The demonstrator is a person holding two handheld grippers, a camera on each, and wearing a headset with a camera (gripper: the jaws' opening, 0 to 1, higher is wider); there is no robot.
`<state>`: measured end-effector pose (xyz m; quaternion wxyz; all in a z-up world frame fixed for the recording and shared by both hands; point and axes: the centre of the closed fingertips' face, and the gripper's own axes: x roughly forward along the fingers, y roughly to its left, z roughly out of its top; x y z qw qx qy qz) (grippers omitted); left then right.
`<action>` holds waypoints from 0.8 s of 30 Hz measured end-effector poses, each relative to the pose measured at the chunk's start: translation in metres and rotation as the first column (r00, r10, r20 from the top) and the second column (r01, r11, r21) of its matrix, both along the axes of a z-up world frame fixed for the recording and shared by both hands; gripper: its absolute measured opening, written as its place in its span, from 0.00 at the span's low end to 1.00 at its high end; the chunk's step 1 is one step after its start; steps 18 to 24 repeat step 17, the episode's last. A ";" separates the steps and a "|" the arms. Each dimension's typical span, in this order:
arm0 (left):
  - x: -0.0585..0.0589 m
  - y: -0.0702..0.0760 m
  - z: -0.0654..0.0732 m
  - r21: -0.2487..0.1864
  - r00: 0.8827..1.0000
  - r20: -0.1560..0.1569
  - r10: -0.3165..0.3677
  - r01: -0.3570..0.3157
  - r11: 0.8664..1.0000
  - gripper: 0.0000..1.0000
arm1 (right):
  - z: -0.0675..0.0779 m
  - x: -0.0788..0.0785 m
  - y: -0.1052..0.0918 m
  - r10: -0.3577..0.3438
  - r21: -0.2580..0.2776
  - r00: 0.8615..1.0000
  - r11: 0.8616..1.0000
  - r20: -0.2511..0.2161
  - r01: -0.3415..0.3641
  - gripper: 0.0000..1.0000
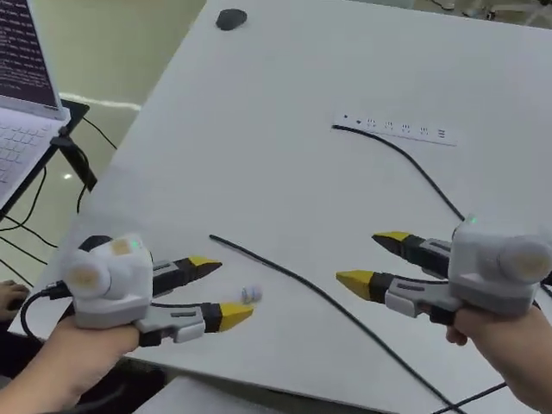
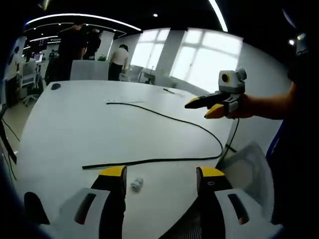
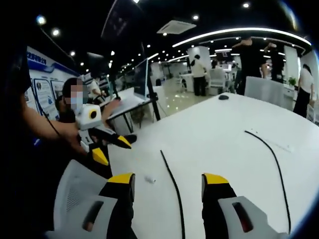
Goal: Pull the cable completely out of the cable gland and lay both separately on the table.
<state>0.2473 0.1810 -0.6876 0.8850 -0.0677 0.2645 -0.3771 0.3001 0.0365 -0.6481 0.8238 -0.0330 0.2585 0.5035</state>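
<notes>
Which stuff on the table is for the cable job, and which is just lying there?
For the job:
cable
gland
left gripper, open
right gripper, open

Just lying about:
power strip
mouse
laptop

You are facing a wide bare stretch of the white table [image 1: 285, 103] that is lying free ahead of both grippers. The black cable [image 1: 328, 297] is running diagonally between the left gripper [image 1: 235, 289] and the right gripper [image 1: 357, 256], both with jaws apart, and is crossing any straight path from one to the other. The small white cable gland [image 1: 250, 294] is sitting just beside the left gripper's tips, apart from the cable. Farther back on the right, a power strip [image 1: 397, 129] is lying with another black stretch running from it toward the right gripper. A mouse [image 1: 231, 18] is resting near the far edge.
</notes>
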 end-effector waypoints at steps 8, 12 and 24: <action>-0.009 0.000 0.015 0.036 1.000 0.020 0.012 -0.013 0.999 0.67 | -0.001 -0.023 -0.025 -0.023 0.028 1.000 0.999 0.007 0.022 0.63; -0.014 0.002 0.018 0.043 1.000 0.022 0.019 -0.020 0.999 0.73 | -0.009 -0.037 -0.032 -0.005 0.001 1.000 1.000 0.011 0.005 0.68; -0.020 0.006 0.018 0.063 0.999 0.016 0.028 -0.029 0.998 0.78 | -0.018 -0.047 -0.039 -0.006 -0.033 1.000 0.999 -0.004 0.006 0.71</action>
